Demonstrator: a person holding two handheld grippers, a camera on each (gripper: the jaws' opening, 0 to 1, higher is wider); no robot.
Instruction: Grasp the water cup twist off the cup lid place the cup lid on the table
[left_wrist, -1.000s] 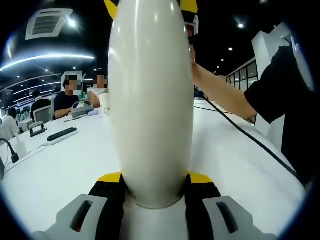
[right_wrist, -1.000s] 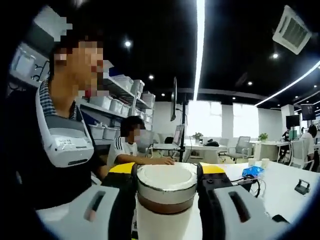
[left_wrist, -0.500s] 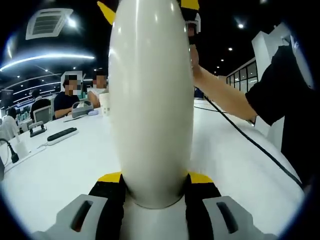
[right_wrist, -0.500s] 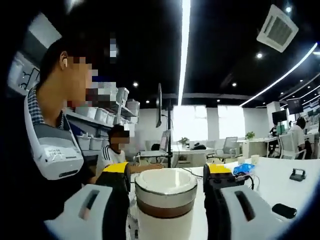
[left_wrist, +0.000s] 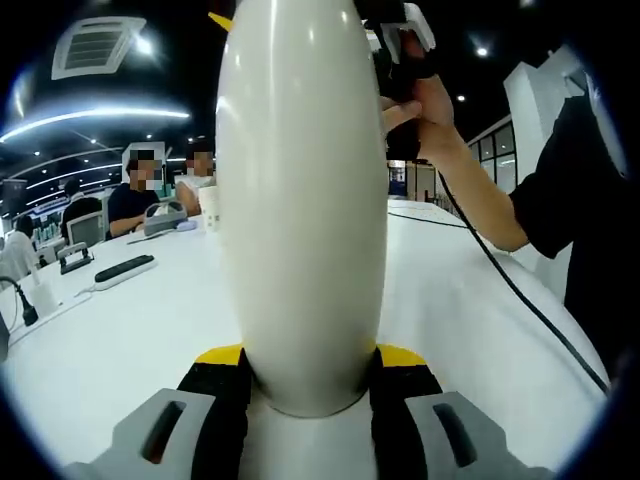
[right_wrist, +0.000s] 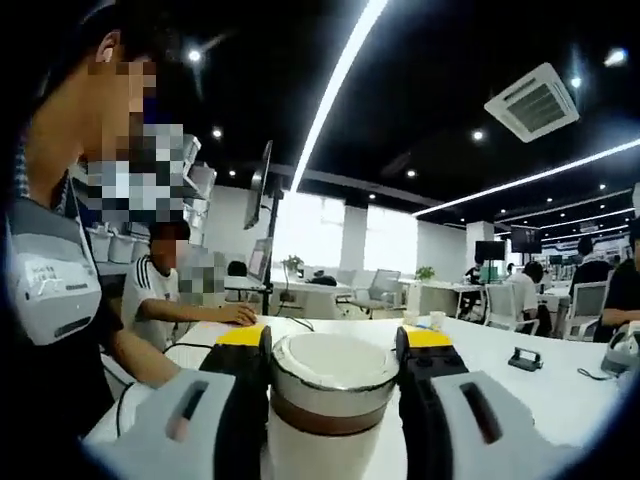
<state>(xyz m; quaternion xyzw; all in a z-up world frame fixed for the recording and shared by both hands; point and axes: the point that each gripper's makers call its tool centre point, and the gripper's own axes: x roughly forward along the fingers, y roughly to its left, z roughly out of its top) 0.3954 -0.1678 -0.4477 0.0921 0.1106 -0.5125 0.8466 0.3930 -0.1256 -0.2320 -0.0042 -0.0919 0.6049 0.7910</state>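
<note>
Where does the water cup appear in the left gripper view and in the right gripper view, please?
Left gripper view: the water cup stands centre, its white body between that gripper's jaws.
Right gripper view: its cup lid sits bottom centre, between the jaws.
Shared landmark: the white table.

cup (left_wrist: 302, 200) body cream-white, glossy | lid (right_wrist: 333, 362) off-white top w/ brown band underneath | both grippers: black jaws, yellow tips, grey bodies — left gripper (left_wrist: 304, 362), right gripper (right_wrist: 334, 345) | table (left_wrist: 120, 330) plain white | sleeve (left_wrist: 575, 200) black | power strip (left_wrist: 124, 269) dark grey | ceiling black w/ white light strips
</note>
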